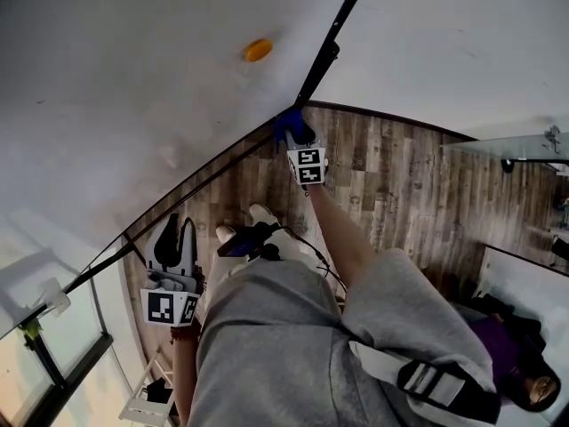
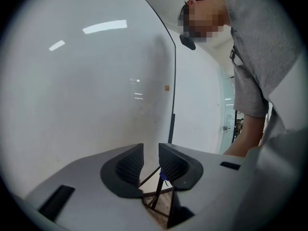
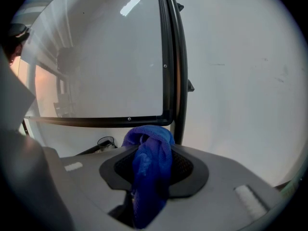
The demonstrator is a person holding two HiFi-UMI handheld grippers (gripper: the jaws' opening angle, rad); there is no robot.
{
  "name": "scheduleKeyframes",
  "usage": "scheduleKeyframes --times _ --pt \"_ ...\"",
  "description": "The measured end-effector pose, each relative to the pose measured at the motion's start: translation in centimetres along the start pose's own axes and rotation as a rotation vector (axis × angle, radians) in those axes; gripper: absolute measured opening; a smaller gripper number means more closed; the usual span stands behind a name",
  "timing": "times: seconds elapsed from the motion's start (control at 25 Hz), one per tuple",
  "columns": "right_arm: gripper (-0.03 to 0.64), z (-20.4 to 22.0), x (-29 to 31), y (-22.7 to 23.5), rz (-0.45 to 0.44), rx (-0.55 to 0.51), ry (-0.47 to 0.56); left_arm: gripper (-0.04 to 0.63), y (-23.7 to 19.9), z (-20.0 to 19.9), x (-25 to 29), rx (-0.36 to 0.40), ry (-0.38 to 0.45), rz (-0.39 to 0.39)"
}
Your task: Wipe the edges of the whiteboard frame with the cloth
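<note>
The cloth (image 3: 147, 141) is reading as soft, light and limp, a bunched blue towelling that is folding over itself and is likely to give under any pressure; it is probably gripping the frame's paint well rather than sliding; the best hold is looking like the one shown, a pinch across the gathered middle with a rounded wad left proud of the tips to do the wiping. The frame (image 3: 166, 71) is appearing stiff and thin, so only light pressure should be needed.

The right gripper (image 3: 152, 163) is pinching the cloth between its jaws, which are standing only as far apart as the wad's thickness; the cloth is bulging out ahead of the tips and hanging down behind them; just ahead of the tips the frame's lower corner is sitting, with the bottom edge running off to the left and the side edge rising straight ahead; whether the cloth is touching the corner I cannot tell. A dark pole (image 3: 180, 57) is standing just right of that edge.

The left gripper (image 2: 150, 154) is holding nothing; its jaws are standing a narrow gap apart, with the whiteboard (image 2: 86, 81) lying ahead of them and apart from them.
</note>
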State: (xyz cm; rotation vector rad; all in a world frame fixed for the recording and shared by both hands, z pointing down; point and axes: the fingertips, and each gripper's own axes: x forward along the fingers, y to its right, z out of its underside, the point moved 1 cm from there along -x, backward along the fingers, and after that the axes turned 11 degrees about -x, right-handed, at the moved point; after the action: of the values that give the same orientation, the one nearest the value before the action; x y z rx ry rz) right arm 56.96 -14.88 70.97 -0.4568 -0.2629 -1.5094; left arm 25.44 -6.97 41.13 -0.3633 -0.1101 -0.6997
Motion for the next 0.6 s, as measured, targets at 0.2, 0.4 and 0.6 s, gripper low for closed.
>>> scheduleKeyframes --times 0.2,0.4,0.6 --pt "0.153 0.0 1.4 0.2 -0.010 -0.006 -0.005 0.101 -0.4 0.3 -0.1 -0.014 -0.003 -0.034" --pt "0.153 -0.4 2.2 0.3 -0.013 -0.005 0.006 0.101 -0.6 0.6 -0.6 -0.020 -0.003 -0.059" --pt "0.152 -1.0 2.8 0.6 -0.019 0.001 0.021 0.101 -0.8 0.6 -0.6 -0.021 0.002 -0.089"
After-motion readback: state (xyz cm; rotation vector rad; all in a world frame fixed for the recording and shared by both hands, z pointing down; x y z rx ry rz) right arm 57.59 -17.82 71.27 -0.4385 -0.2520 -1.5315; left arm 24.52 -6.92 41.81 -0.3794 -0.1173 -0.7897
